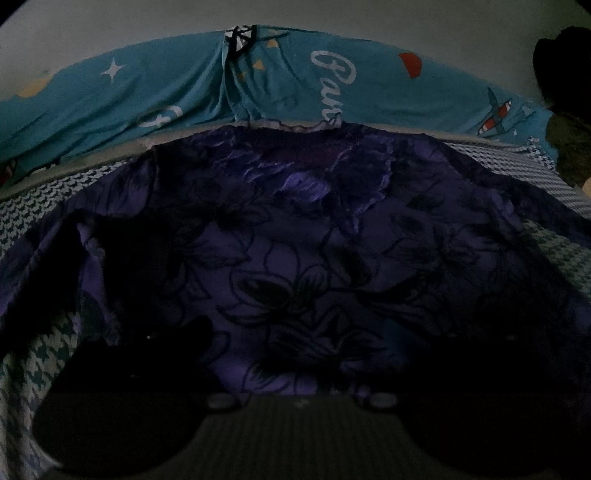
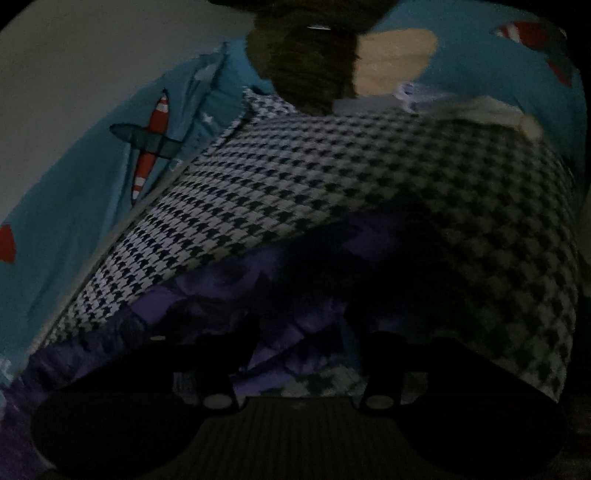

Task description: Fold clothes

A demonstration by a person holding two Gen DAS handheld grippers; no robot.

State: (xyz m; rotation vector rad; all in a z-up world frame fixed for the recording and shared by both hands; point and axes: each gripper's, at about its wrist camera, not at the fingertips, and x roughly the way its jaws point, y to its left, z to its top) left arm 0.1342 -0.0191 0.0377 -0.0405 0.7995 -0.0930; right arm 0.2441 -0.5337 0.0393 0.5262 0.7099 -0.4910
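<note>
A purple garment with a dark flower print point(image 1: 295, 240) lies spread over a houndstooth blanket point(image 1: 554, 236) and fills most of the left wrist view. My left gripper point(image 1: 306, 347) hovers low over its near part. Its two dark fingers stand far apart, and the cloth lies flat between them. In the right wrist view a rumpled edge of the same purple garment point(image 2: 207, 295) sits at the lower left. My right gripper point(image 2: 306, 339) is over that edge, its fingers apart with folds of purple cloth in the gap. The dim light hides whether the pads touch the cloth.
The houndstooth blanket point(image 2: 295, 177) covers a bed with a turquoise sheet point(image 1: 147, 92) printed with planes and stars. A dark olive-brown bundle point(image 2: 306, 62) sits at the blanket's far edge and also shows as a dark bundle point(image 1: 569, 147) at far right. A pale wall point(image 1: 295, 14) stands behind.
</note>
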